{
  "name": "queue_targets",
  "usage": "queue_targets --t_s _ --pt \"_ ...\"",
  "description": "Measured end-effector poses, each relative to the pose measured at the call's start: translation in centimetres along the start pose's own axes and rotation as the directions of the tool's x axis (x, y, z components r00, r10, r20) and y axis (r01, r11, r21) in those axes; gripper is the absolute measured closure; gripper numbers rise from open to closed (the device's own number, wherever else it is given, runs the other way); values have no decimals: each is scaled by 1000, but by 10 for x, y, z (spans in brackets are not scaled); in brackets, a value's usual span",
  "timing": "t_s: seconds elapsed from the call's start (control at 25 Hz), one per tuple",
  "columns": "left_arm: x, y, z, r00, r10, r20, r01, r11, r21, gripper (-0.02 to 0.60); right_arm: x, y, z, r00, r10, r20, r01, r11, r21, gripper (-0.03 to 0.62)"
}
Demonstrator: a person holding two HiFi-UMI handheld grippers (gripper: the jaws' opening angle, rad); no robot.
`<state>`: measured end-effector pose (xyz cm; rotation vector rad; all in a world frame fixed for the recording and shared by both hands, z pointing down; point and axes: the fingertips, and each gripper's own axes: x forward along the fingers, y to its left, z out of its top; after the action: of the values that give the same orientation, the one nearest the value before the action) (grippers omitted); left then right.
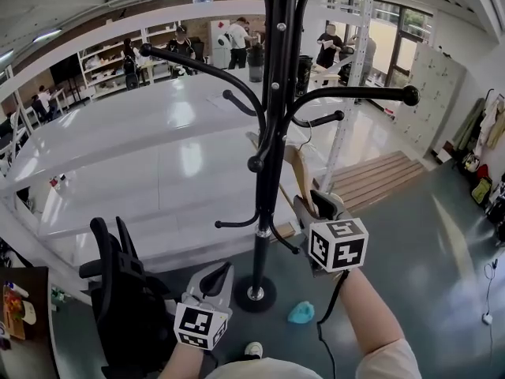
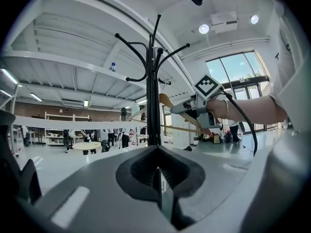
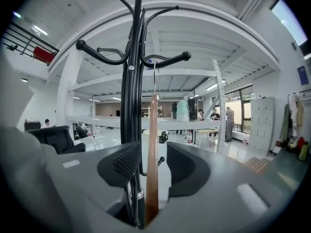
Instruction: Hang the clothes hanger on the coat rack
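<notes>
A black coat rack [image 1: 272, 117] with curved arms stands on a round base in front of me. My right gripper [image 1: 313, 205] is just right of its pole, shut on a wooden clothes hanger [image 1: 299, 168] that points up towards a short arm. In the right gripper view the clothes hanger [image 3: 152, 144] stands edge-on between the jaws, beside the coat rack [image 3: 131, 110]. Its wire hook [image 3: 155, 79] reaches up under an arm; I cannot tell whether they touch. My left gripper [image 1: 216, 279] hangs low, left of the base, shut and holding nothing. The left gripper view shows the coat rack [image 2: 153, 96], my left gripper [image 2: 158, 181] and the hanger [image 2: 167, 101].
A black office chair [image 1: 118, 298] stands close at the lower left. White shelving [image 1: 142, 156] runs behind the rack, and a wooden pallet [image 1: 379, 178] lies to the right. A small blue object [image 1: 301, 313] lies on the floor near the base. People stand far back.
</notes>
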<state>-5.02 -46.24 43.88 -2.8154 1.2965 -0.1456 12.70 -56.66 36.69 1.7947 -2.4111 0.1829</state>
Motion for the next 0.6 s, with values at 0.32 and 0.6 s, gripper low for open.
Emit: queue_targets --t_s 0.32,0.6 --pt "-11 -17 6 1000 -5 11 5 1000 15 581 -45 5 27 988 0 154 -5 1000 28 298" --pt "-27 -50 17 999 -22 34 21 999 30 581 -120 27 41 949 -30 312 77 987 -139 324"
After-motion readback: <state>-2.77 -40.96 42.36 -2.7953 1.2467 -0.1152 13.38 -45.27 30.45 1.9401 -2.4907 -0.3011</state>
